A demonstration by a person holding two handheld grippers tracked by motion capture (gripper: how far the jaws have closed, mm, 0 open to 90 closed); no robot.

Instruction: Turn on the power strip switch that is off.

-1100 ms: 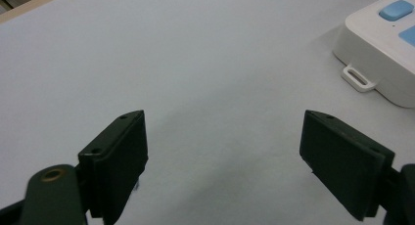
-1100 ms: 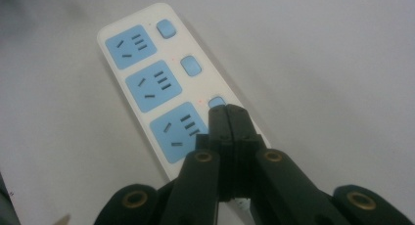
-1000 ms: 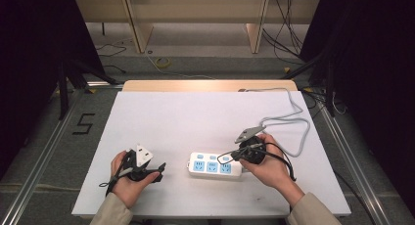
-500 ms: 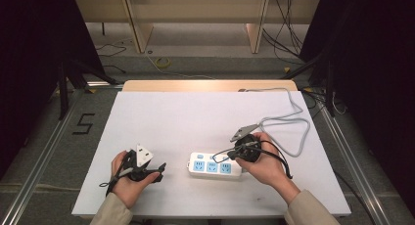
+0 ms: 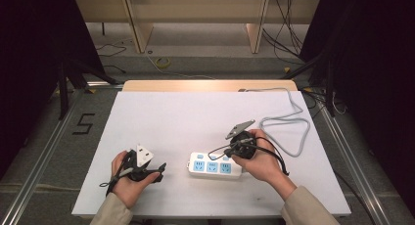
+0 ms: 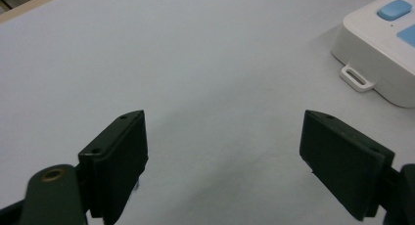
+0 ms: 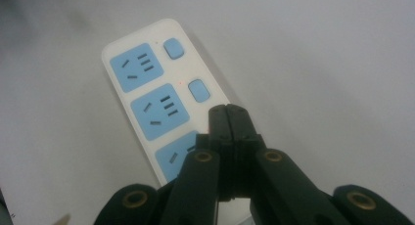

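A white power strip (image 5: 214, 166) with three blue sockets lies on the white table (image 5: 195, 117), near its front edge. My right gripper (image 5: 227, 152) is shut with nothing in it, held over the strip's right end. In the right gripper view the closed tips (image 7: 227, 118) cover the spot beside the nearest socket on the power strip (image 7: 147, 88), just below two blue switches. Whether they touch it I cannot tell. My left gripper (image 5: 159, 168) rests open on the table to the left of the strip. Its jaws (image 6: 222, 132) stand wide apart over bare table, the strip's end (image 6: 381, 58) at upper right.
The strip's grey cable (image 5: 288, 122) loops across the right side of the table and runs off its far edge. Dark stands and floor cables surround the table.
My right hand has shifted slightly left and away over the strip's right end, with its gripper still shut. The left gripper has not moved.
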